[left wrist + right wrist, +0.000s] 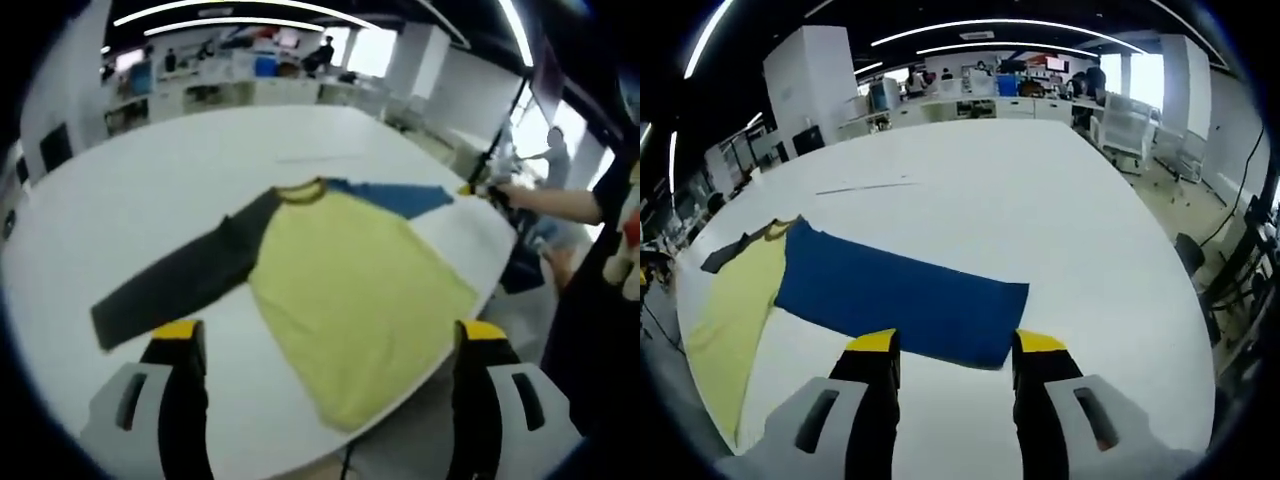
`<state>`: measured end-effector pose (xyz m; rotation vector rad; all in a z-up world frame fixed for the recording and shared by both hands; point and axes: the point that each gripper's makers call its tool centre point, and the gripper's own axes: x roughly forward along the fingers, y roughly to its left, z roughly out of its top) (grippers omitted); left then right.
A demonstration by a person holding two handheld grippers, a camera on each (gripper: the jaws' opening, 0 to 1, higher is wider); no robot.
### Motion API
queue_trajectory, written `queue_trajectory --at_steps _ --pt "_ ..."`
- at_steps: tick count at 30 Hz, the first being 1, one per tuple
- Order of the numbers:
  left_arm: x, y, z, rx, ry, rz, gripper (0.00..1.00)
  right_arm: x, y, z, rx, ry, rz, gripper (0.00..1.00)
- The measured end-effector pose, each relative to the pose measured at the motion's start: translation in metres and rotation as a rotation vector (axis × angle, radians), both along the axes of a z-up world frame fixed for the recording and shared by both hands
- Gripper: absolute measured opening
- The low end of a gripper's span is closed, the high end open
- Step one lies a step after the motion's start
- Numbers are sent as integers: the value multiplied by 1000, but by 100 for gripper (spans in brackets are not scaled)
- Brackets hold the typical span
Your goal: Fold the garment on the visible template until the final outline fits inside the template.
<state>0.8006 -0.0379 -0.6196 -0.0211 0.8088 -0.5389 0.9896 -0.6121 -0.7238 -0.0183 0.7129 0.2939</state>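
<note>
A shirt lies flat on the white table (150,180), with a yellow body (350,300), a dark grey sleeve (180,285) and a blue sleeve (400,197). My left gripper (330,335) is open wide, hovering near the hem and the table's near edge. The right gripper (490,190), held by a person's arm, sits at the blue sleeve's cuff. In the right gripper view the blue sleeve (900,295) stretches left toward the yellow body (735,300). My right gripper (956,345) is open with its tips at the cuff end, nothing between them.
A thin line (865,186) marks the table beyond the shirt, also seen as a faint line (320,158). The shirt's hem reaches the table edge (400,400). Office chairs (1130,125) and desks (970,100) stand past the far side. A person (555,150) stands at the right.
</note>
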Motion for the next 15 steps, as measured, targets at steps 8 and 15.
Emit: queue_trajectory --at_steps 8,15 --pt "6 -11 -9 13 21 -45 98 25 -18 -16 -70 -5 -37 30" --pt "8 -17 -14 12 29 -61 96 48 -27 -28 -102 19 -73 22"
